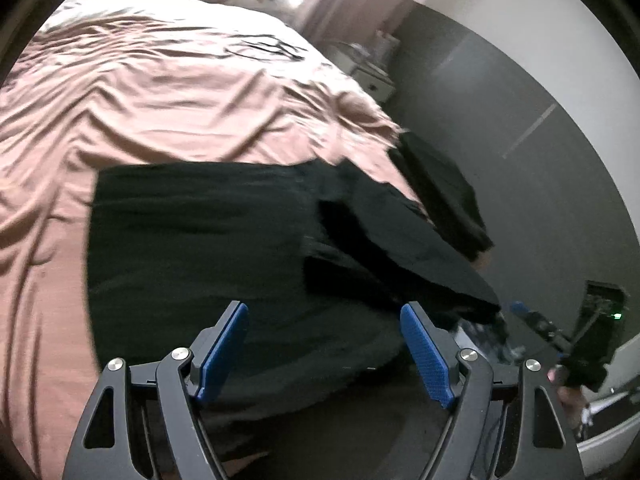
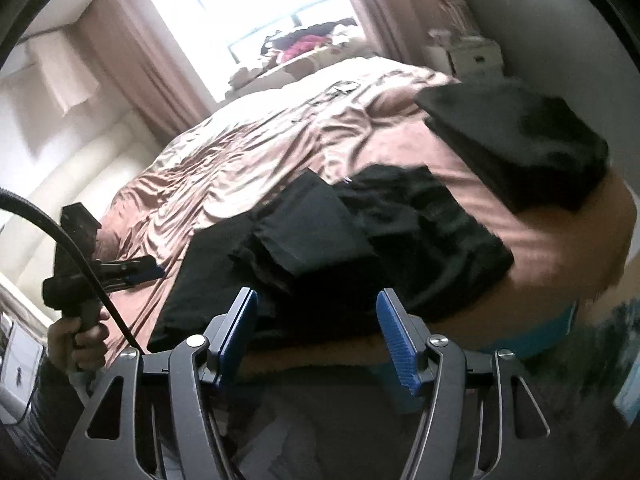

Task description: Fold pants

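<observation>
Black pants (image 1: 208, 240) lie spread on the pink bed sheet (image 1: 160, 92), with a folded-over layer (image 1: 384, 240) on their right part. My left gripper (image 1: 324, 320) hovers over their near edge, open, with nothing between its blue pads (image 1: 226, 344). In the right wrist view the same pants (image 2: 420, 232) lie in a heap with a flap (image 2: 312, 224) on top. My right gripper (image 2: 318, 312) is open just in front of them, its pads clear of the cloth. A hand (image 2: 80, 336) holds the left gripper (image 2: 154, 270) at the left.
A folded black garment (image 2: 520, 140) rests near the bed's corner, also visible as a dark folded garment (image 1: 444, 188). A white nightstand (image 2: 472, 56) stands beyond the bed. A bright window (image 2: 260, 12) and a pile of clothes (image 2: 308, 40) lie behind. Dark floor (image 1: 520, 120) runs beside the bed.
</observation>
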Tool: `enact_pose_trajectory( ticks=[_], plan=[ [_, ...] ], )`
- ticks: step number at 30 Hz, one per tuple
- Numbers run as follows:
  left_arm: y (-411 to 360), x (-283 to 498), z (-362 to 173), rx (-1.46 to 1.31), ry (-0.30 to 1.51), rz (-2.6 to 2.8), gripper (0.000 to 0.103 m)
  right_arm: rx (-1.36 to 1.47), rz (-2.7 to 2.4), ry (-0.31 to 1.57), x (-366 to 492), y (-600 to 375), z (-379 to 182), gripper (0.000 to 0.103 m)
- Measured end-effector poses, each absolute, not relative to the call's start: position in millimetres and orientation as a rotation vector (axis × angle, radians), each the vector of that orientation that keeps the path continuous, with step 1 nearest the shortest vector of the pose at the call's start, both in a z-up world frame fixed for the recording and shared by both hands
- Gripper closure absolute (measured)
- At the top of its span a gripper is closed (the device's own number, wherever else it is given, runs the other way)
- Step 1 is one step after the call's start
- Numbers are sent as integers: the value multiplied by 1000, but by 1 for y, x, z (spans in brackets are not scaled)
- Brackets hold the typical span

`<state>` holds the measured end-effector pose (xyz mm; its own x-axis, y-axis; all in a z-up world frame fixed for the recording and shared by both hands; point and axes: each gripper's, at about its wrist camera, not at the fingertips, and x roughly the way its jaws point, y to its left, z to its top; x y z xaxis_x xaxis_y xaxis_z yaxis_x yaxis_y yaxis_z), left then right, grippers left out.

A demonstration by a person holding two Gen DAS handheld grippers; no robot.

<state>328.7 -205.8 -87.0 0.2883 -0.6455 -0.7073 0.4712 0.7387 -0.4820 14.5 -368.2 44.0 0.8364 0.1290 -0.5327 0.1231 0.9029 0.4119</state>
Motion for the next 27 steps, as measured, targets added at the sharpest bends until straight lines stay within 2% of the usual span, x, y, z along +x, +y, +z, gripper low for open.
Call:
enact_pose_trajectory(
  ticks=[10,13,22,27],
  plan=[
    [-148,326,-99,-301,1006,-606,23,271,50,710,76,-332,46,43],
    [-132,321,-100,-305,1002,-578,23,217,34,758,102,-322,41,34],
    [-66,316,-100,-349,1015,-449,23,91,13,844,178,-288,37,34],
    [-44,312,-108,-361,1031,-385,23,33,0,883,208,-276,13,35]
  ],
)
